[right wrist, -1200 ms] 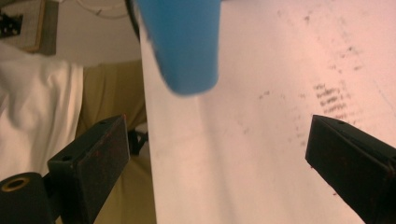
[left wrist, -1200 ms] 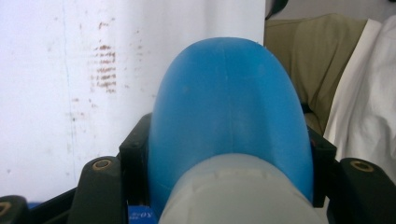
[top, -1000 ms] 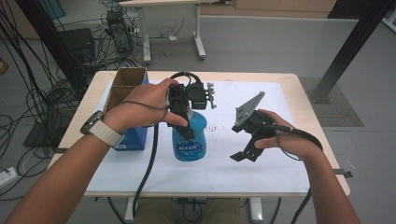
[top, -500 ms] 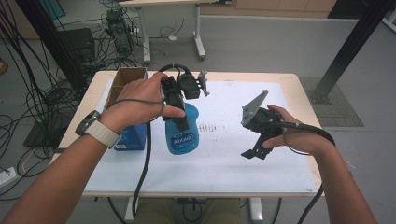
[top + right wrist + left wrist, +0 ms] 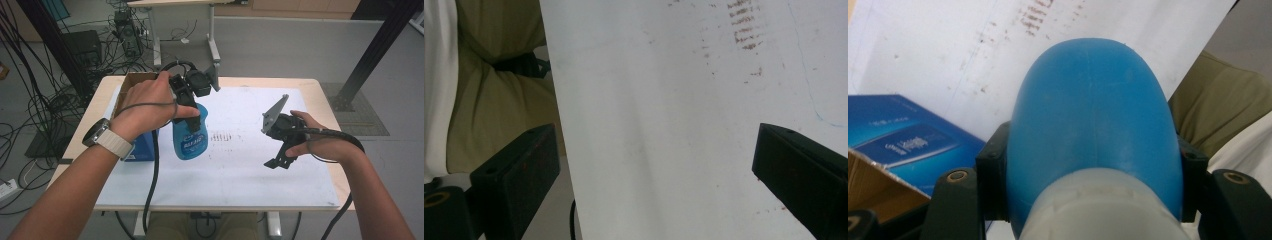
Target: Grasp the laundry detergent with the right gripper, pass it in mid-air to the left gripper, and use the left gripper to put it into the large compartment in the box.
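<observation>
In the high view the left claw [image 5: 192, 107] clamps the top of a blue bottle [image 5: 190, 140], left of centre and beside a blue box [image 5: 142, 147] on the desk [image 5: 320, 90]. The left gripper view shows the bottle's white neck. The right claw [image 5: 280, 155], centre right, hangs released over white paper [image 5: 674, 125].

Bare white sheet [image 5: 240, 165] right of bottle [image 5: 190, 140]; box [image 5: 131, 95] leftward.

A grey floor [image 5: 280, 55] spreads beyond the wooden table [image 5: 320, 87] — black cables [image 5: 47, 107] tangle across it at the left. A second table [image 5: 210, 35] stands farther back, and a black post [image 5: 377, 47] leans at the right.
</observation>
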The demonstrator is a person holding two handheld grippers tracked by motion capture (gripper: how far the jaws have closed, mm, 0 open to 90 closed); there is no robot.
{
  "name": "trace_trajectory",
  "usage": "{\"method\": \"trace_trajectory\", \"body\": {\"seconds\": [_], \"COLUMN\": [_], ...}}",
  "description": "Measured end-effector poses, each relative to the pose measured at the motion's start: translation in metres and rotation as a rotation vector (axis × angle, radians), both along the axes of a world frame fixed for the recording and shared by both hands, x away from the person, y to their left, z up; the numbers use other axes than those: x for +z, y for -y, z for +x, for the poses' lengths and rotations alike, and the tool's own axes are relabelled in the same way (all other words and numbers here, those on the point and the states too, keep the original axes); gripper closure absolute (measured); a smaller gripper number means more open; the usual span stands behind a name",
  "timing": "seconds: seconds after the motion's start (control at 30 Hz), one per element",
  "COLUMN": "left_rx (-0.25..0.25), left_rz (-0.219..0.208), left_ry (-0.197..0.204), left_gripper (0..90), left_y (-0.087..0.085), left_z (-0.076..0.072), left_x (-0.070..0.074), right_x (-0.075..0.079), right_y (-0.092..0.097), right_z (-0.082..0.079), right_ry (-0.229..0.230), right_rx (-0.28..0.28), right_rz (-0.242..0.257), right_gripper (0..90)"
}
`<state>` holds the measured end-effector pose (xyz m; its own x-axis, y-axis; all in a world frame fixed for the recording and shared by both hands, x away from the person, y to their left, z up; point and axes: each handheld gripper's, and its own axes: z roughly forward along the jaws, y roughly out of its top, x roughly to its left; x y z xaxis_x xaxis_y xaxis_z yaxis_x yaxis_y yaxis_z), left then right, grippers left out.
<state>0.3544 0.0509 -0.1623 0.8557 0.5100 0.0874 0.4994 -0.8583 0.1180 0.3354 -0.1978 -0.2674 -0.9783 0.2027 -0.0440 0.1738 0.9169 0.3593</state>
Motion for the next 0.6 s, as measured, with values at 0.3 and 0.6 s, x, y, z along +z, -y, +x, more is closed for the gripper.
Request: {"method": "trace_trajectory", "body": {"seconds": [0.3, 0.6], "left_rx": [0.114, 0.231], "left_rz": [-0.001, -0.007], "left_ry": [0.022, 0.031], "left_gripper": [38.0, 38.0], "left_y": [-0.004, -0.011], "left_z": [0.003, 0.012], "left_x": [0.015, 0.027], "right_x": [0.005, 0.003], "right_y": [0.002, 0.007], "right_z": [0.001, 0.003], "right_ry": [0.008, 0.007], "right_rx": [0.001, -0.007], "right_rz": [-0.01, -0.008], "right_gripper": [5.1, 5.4]}}
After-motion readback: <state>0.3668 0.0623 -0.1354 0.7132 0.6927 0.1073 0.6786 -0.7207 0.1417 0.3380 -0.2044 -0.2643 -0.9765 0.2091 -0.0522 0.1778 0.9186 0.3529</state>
